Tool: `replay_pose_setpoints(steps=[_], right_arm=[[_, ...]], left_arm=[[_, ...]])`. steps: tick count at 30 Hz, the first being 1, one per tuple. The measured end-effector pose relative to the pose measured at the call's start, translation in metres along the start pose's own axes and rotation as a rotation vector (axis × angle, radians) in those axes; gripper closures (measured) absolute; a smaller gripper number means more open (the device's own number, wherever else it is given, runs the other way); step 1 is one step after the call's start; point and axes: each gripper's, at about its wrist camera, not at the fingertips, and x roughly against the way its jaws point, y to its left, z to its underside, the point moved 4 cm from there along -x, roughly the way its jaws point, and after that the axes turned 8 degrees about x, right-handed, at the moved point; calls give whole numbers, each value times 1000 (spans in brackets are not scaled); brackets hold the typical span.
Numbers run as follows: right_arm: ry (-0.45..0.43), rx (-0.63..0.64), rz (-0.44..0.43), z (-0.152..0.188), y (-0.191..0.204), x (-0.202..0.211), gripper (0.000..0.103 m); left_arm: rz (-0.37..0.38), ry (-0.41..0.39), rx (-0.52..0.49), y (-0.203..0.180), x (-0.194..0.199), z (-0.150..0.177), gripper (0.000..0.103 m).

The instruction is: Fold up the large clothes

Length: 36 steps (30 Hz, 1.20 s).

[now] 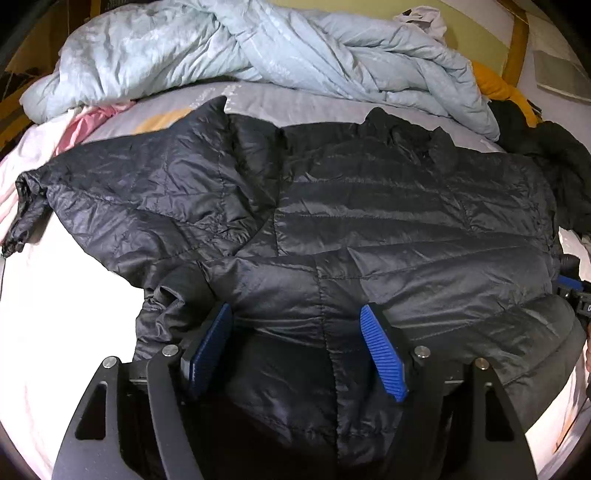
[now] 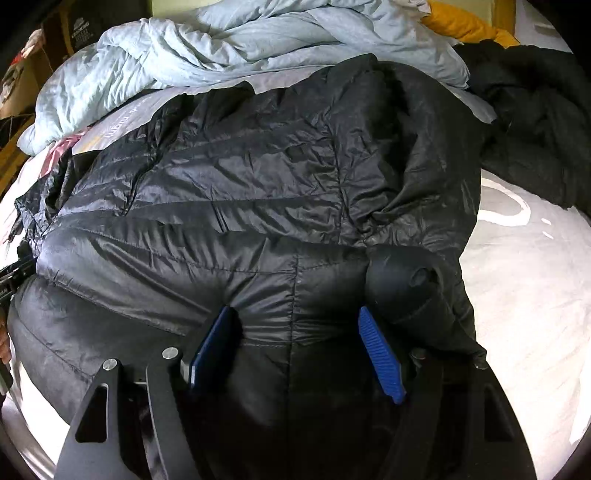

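A black quilted puffer jacket (image 1: pixel 332 221) lies spread on the bed, collar at the far side, hem toward me. It also fills the right wrist view (image 2: pixel 258 192). My left gripper (image 1: pixel 295 314) is open, its blue pads (image 1: pixel 382 354) wide apart with the jacket's hem fabric lying between them, near the left sleeve side. My right gripper (image 2: pixel 295 314) is open the same way over the hem's right part, beside the right sleeve cuff (image 2: pixel 406 280). The left sleeve (image 1: pixel 110 184) stretches out to the left. The right sleeve lies folded down along the jacket's right edge.
A crumpled light blue duvet (image 1: pixel 258 48) lies along the far side of the bed. Pink cloth (image 1: pixel 92 122) sits at far left. Another dark garment (image 2: pixel 535 122) and yellow fabric (image 2: pixel 465 22) lie at far right. White bedsheet (image 2: pixel 524 280) shows on the right.
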Motion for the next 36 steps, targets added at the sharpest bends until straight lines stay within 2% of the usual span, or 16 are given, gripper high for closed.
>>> replay_pose_setpoints(steps=[3,5,8,11,14,18,24,26,29,33,35,36], right_arm=[[-29,-16,10,0,1,8,30],[-67,-24,23,-5,-2,21,30],[-181,-8,44,-12,-2,52,30],[-296,13,118,-14,-3,80,30],[-331,37,137,-16,-5,91,32],[-300,14,121,-19,-11,86,34],[-257,70,156,-20,-7,75,34],[-259,78,164,-21,-5,73,34],[-255,72,171,-22,-6,69,34],[-225,69,183,-21,-8,58,34],[-207,61,182,-20,-10,53,34],[-203,56,182,-20,-11,52,34]], left_arm=[[27,-13,12,-2,8,-1,32],[90,5,52,-3,15,-4,32],[167,-21,71,-7,33,-12,32],[176,-59,85,-1,49,-28,32],[150,-112,135,25,64,-49,32],[96,-159,226,78,72,-78,32],[99,-142,417,156,51,-97,32],[77,-139,417,171,38,-99,33],[1,-128,435,196,22,-102,33],[-31,-150,506,229,9,-108,33],[-36,-160,508,239,4,-110,33],[-31,-165,504,241,1,-111,37]])
